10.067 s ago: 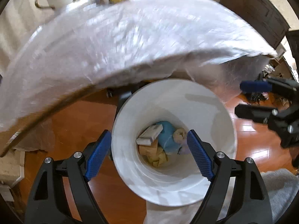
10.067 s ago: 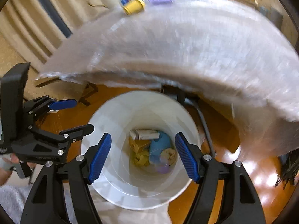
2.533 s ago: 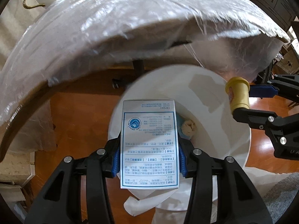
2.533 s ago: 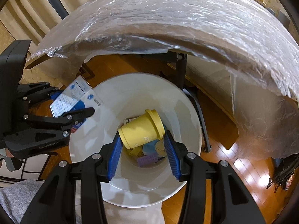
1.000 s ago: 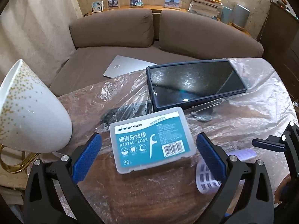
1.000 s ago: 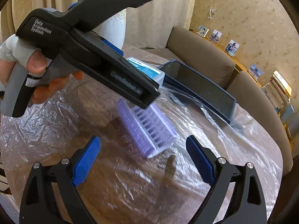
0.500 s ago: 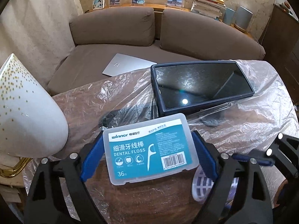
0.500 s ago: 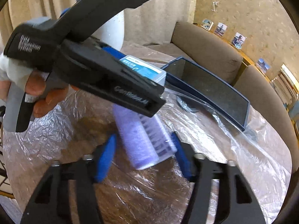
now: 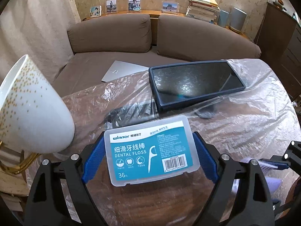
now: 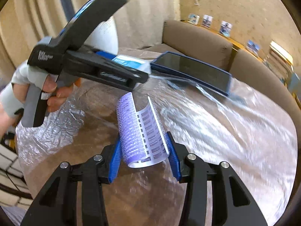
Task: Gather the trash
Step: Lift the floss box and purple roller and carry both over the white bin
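Left wrist view: your left gripper (image 9: pixel 149 157) is clamped on one dental floss box (image 9: pixel 150 150), held just above the plastic-covered desk (image 9: pixel 244 124); one white mug (image 9: pixel 32 111) at left, one dark tablet (image 9: pixel 195 84) beyond; no bin in sight, so drop-off is, I judge, yet to come.

Right wrist view: your right gripper (image 10: pixel 144 155) is closed on one purple hair roller (image 10: pixel 139 130), apparently lifted off the desk; two items in hand, none seen binned; no other loose trash visible.
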